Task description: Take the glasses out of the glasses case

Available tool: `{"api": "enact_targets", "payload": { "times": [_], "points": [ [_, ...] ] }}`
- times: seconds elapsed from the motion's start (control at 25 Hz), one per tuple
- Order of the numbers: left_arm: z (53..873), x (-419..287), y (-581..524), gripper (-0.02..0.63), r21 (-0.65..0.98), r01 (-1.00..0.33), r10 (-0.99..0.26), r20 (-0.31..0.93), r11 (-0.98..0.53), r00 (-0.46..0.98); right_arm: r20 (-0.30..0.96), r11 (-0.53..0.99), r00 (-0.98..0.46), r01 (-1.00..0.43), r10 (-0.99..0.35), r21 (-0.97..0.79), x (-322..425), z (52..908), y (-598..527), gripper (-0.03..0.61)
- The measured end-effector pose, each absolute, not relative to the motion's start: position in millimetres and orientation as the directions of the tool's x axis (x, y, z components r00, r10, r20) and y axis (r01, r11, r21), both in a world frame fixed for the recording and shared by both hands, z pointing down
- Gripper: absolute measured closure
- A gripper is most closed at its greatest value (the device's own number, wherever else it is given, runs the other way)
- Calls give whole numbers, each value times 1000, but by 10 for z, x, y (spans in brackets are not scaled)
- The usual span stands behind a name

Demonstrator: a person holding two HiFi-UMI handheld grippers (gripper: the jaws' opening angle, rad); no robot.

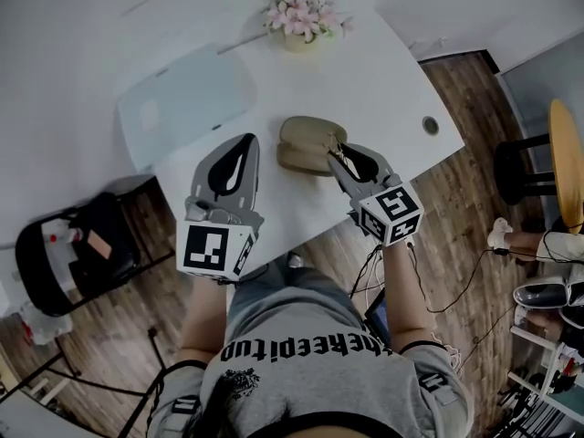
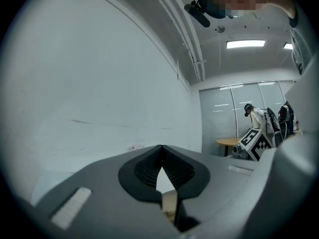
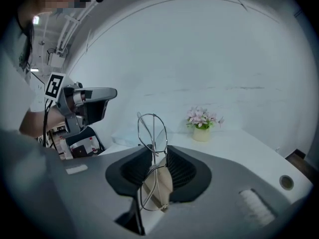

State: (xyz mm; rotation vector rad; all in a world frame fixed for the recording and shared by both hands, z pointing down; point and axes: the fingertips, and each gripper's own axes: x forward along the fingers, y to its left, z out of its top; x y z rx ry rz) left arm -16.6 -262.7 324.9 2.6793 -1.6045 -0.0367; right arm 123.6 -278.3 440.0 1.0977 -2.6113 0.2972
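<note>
Nearest us, the left gripper (image 2: pixel 162 149) hangs w/ its jaws clenched on nothing. The right gripper (image 3: pixel 160 152) has its jaws grasping the glasses (image 3: pixel 151 129) by the thin wire frame, just above the open glasses case (image 1: pixel 306 144) on the counter (image 1: pixel 383 89). We judge the lift-out nearly done. Next we need bare counter beside the case & a gentle set-down.

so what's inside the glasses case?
No glasses visible inside the glasses case; right gripper holds the glasses. It covers the case's right end.
</note>
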Motion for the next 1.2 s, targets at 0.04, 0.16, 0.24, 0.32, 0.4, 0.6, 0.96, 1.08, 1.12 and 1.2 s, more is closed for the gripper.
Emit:
{"api": "enact_targets", "payload": {
  "times": [0.04, 0.16, 0.24, 0.32, 0.4, 0.6, 0.96, 1.08, 1.12, 1.2],
  "points": [
    [3231, -139, -2608, 594, 25, -879, -880, -14, -475, 475, 331, 686, -667, -724, -668, -74, 1256, 4350, -2753, 483],
    [3185, -58, -2541, 594, 18, -874, -874, -23, -485, 485, 295, 681, -665, -730, -686, -62, 1314, 4208, -2650, 483],
    [3162, -11, -2496, 594, 14, -871, -871, -29, -491, 491, 271, 677, -663, -734, -698, -56, 1351, 4121, -2583, 483],
    [3139, 30, -2458, 594, 10, -868, -867, -35, -497, 496, 245, 671, -661, -740, -710, -52, 1385, 4031, -2523, 483],
    [3115, 69, -2416, 594, 5, -864, -864, -40, -503, 502, 221, 664, -656, -746, -721, -50, 1418, 3940, -2461, 483],
    [3054, 160, -2304, 594, -9, -857, -855, -51, -516, 515, 169, 645, -643, -763, -747, -48, 1501, 3741, -2315, 483],
    [2976, 279, -2110, 594, -28, -845, -842, -68, -534, 535, 90, 607, -608, -794, -789, -37, 1631, 3446, -2043, 483],
    [2972, 304, -2056, 594, -31, -840, -837, -73, -541, 542, 62, 596, -597, -802, -800, -31, 1668, 3335, -1957, 483],
    [2970, 312, -2036, 594, -32, -839, -836, -74, -543, 544, 53, 593, -593, -805, -803, -29, 1680, 3298, -1927, 483],
    [2944, 338, -1990, 594, -36, -836, -833, -75, -548, 549, 36, 586, -586, -810, -809, -26, 1708, 3228, -1863, 483]
  ]
}}
